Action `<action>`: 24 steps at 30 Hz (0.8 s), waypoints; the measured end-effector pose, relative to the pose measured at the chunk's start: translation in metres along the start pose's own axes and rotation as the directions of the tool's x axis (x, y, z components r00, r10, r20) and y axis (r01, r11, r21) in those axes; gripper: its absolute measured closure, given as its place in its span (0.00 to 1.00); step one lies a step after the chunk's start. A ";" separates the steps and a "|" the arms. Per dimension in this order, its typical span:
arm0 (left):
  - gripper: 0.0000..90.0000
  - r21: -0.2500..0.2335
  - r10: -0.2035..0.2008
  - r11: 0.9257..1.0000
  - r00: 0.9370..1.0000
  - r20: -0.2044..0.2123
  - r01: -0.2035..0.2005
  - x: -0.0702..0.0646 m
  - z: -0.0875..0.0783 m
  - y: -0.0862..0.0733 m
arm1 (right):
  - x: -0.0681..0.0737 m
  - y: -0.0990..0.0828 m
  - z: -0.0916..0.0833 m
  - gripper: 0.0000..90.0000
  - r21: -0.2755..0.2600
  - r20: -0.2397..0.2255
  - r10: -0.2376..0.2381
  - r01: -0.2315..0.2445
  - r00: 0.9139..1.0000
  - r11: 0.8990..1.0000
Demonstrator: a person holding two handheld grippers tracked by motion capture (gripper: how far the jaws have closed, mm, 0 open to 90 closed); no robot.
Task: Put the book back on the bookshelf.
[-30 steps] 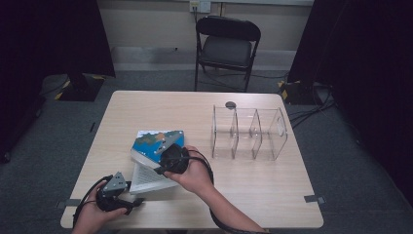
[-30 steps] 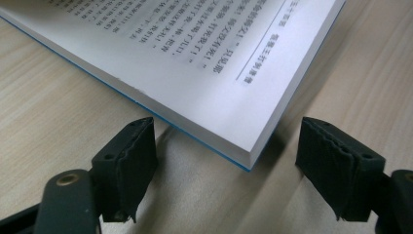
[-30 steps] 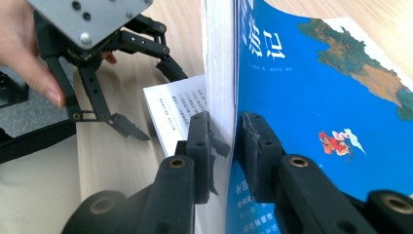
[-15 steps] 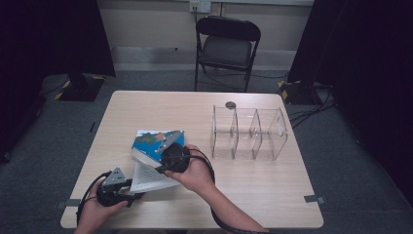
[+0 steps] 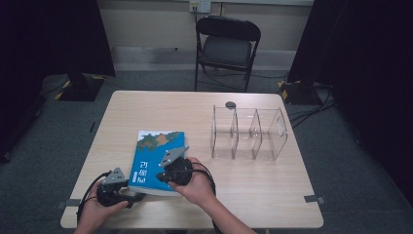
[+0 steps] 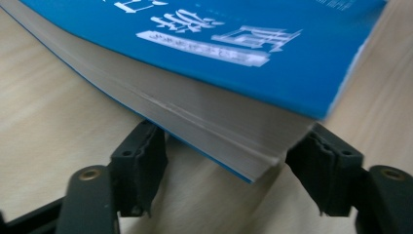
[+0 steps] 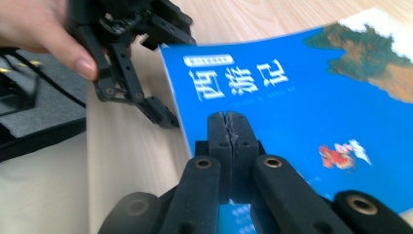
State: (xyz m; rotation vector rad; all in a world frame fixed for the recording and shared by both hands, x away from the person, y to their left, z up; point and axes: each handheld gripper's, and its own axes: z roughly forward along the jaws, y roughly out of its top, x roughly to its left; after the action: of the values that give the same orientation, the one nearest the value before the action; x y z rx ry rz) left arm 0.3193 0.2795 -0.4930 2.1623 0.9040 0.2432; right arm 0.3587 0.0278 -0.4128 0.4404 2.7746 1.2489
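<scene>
The blue book (image 7: 302, 112) has big white Chinese words on its cover: 西游记. Just above them, toward 11 o'clock, sits a little white label with tiny letters too small to read. In the left gripper view the same cover (image 6: 234, 39) shows white letters, too blurry to read

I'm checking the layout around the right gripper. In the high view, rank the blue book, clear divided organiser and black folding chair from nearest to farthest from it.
From the right gripper:
1. Blue paperback book, flat on the table beneath it.
2. Clear plastic three-compartment organiser, on the table's right side.
3. Black folding chair, on the floor beyond the table's far edge.
</scene>
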 end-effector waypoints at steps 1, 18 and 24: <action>0.34 0.005 0.002 1.000 1.000 0.004 -0.002 0.000 0.000 0.001 | -0.001 -0.001 0.000 0.99 -0.003 -0.013 0.009 -0.009 1.000 1.000; 0.33 0.007 -0.029 1.000 0.999 0.029 0.029 0.002 -0.002 0.004 | 0.018 -0.041 0.041 0.29 0.062 0.101 -0.191 0.185 0.977 0.981; 0.33 0.003 -0.028 1.000 0.999 0.026 0.028 0.000 -0.006 0.011 | 0.025 -0.045 0.053 0.24 0.069 0.200 -0.259 0.251 0.945 0.966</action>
State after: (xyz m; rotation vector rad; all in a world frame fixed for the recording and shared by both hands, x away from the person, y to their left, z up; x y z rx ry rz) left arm 0.3227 0.2781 -0.4812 2.1491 0.9199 0.1990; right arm 0.3342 0.0453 -0.4800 0.1913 2.5838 1.0247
